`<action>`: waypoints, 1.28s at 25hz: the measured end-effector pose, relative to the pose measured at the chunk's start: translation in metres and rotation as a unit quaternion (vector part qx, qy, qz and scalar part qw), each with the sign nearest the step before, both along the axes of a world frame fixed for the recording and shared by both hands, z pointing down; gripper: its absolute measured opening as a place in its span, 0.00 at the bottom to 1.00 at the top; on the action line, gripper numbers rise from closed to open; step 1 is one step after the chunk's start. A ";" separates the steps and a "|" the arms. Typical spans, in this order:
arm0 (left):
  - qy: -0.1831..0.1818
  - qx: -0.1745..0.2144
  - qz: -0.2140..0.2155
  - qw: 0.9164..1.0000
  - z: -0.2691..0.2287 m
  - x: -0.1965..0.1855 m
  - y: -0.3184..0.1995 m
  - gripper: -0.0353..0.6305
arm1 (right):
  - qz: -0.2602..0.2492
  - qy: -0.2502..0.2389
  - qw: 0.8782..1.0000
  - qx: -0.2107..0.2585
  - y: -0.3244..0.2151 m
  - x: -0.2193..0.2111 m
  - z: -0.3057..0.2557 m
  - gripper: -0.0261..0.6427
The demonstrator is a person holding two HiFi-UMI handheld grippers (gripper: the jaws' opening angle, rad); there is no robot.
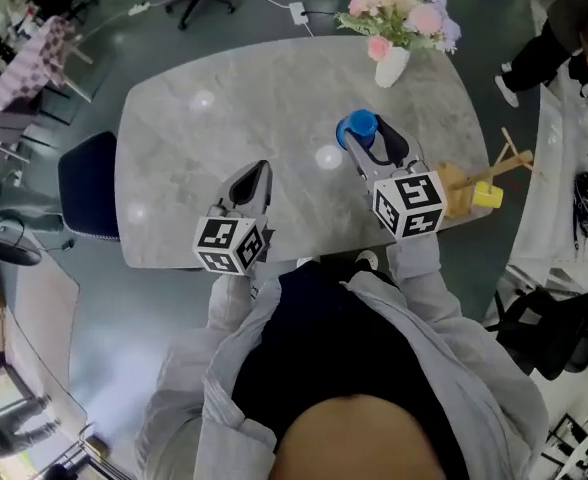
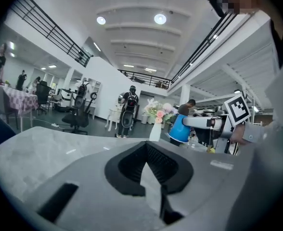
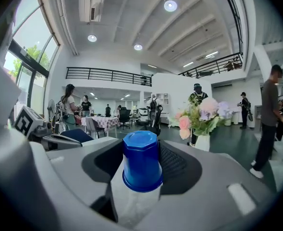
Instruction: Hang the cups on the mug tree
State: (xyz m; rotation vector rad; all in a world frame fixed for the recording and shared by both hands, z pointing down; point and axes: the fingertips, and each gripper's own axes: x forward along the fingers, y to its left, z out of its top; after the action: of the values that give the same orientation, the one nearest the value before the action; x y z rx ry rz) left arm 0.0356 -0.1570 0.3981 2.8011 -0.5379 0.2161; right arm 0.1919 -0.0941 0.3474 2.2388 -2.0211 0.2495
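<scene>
My right gripper (image 1: 360, 140) is shut on a blue cup (image 1: 359, 126) and holds it above the right half of the grey marble table (image 1: 204, 138). In the right gripper view the blue cup (image 3: 141, 166) sits base up between the black pads (image 3: 173, 161). The wooden mug tree (image 1: 462, 182) stands at the table's right edge, with a yellow cup (image 1: 488, 196) on it. It is just right of my right gripper. My left gripper (image 1: 262, 171) hovers over the front middle of the table. Its jaws meet at a point with nothing between them. From the left gripper (image 2: 145, 146) I see the blue cup (image 2: 180, 128) off to the right.
A white vase of pink flowers (image 1: 391, 66) stands at the table's far edge. A dark blue chair (image 1: 86, 183) sits at the table's left side. A person (image 1: 544, 48) stands beyond the table's right corner. Office chairs and a cable lie on the floor behind.
</scene>
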 end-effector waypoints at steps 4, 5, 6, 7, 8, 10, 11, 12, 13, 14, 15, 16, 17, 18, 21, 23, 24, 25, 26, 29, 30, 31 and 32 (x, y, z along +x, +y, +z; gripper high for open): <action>0.003 0.000 0.068 0.998 -0.001 0.042 0.022 0.06 | 0.051 0.009 0.999 0.002 0.037 0.023 -0.005 0.40; 0.003 -0.001 0.086 0.996 -0.001 0.052 0.029 0.06 | 0.066 0.009 0.998 0.003 0.048 0.028 -0.005 0.40; 0.003 -0.002 0.104 0.995 0.000 0.062 0.037 0.06 | 0.081 0.009 0.997 0.003 0.058 0.034 -0.005 0.40; 0.002 -0.003 0.121 0.993 0.002 0.072 0.044 0.06 | 0.095 0.009 0.995 0.004 0.070 0.039 -0.005 0.40; 0.002 -0.003 0.138 0.990 0.003 0.081 0.052 0.06 | 0.110 0.010 0.994 0.004 0.081 0.044 -0.004 0.40; 0.001 -0.006 0.170 0.985 0.007 0.099 0.068 0.06 | 0.137 0.012 0.991 0.004 0.103 0.054 -0.004 0.39; 0.001 -0.008 0.184 0.983 0.008 0.107 0.075 0.06 | 0.149 0.013 0.989 0.004 0.113 0.058 -0.004 0.39; 0.001 -0.010 0.198 0.980 0.009 0.114 0.082 0.06 | 0.161 0.014 0.987 0.005 0.122 0.061 -0.005 0.39; 0.001 -0.012 0.210 0.978 0.009 0.121 0.088 0.06 | 0.171 0.016 0.985 0.006 0.130 0.064 -0.007 0.39; 0.002 -0.013 0.223 0.975 0.008 0.127 0.094 0.06 | 0.180 0.018 0.983 0.008 0.137 0.066 -0.010 0.39; 0.002 -0.013 0.235 0.972 0.007 0.132 0.100 0.06 | 0.187 0.019 0.982 0.010 0.145 0.067 -0.014 0.39; 0.003 -0.014 0.246 0.969 0.006 0.139 0.107 0.06 | 0.194 0.019 0.981 0.015 0.153 0.069 -0.018 0.39; 0.005 -0.015 0.257 0.966 0.005 0.145 0.115 0.06 | 0.200 0.019 0.979 0.022 0.162 0.072 -0.024 0.39; 0.006 -0.016 0.268 0.963 0.003 0.153 0.124 0.06 | 0.206 0.020 0.978 0.029 0.172 0.076 -0.030 0.39; 0.011 -0.016 0.295 0.955 -0.001 0.177 0.148 0.06 | 0.227 0.035 0.972 0.047 0.202 0.092 -0.052 0.39; 0.014 -0.015 0.308 0.951 -0.005 0.191 0.160 0.06 | 0.241 0.045 0.968 0.061 0.221 0.104 -0.068 0.39; 0.016 -0.015 0.313 0.950 -0.007 0.197 0.164 0.06 | 0.248 0.049 0.965 0.070 0.230 0.109 -0.076 0.39; 0.017 -0.014 0.317 0.948 -0.009 0.202 0.168 0.06 | 0.255 0.052 0.962 0.079 0.239 0.115 -0.085 0.39; 0.019 -0.014 0.322 0.947 -0.011 0.207 0.172 0.06 | 0.263 0.057 0.959 0.086 0.247 0.121 -0.093 0.39; 0.023 -0.013 0.331 0.943 -0.016 0.221 0.183 0.06 | 0.288 0.071 0.950 0.103 0.274 0.140 -0.114 0.39; 0.024 -0.013 0.334 0.942 -0.017 0.225 0.186 0.06 | 0.295 0.073 0.946 0.108 0.283 0.147 -0.118 0.39; 0.025 -0.013 0.335 0.942 -0.018 0.229 0.189 0.06 | 0.303 0.074 0.943 0.113 0.291 0.154 -0.122 0.39; 0.025 -0.012 0.337 0.941 -0.018 0.232 0.193 0.06 | 0.311 0.073 0.940 0.118 0.300 0.162 -0.124 0.39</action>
State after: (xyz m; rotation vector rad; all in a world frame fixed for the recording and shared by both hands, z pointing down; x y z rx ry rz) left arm 0.2681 0.0358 0.3798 2.8447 0.4550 0.2780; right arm 0.3535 0.2058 0.2232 2.8907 -1.2734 -0.1184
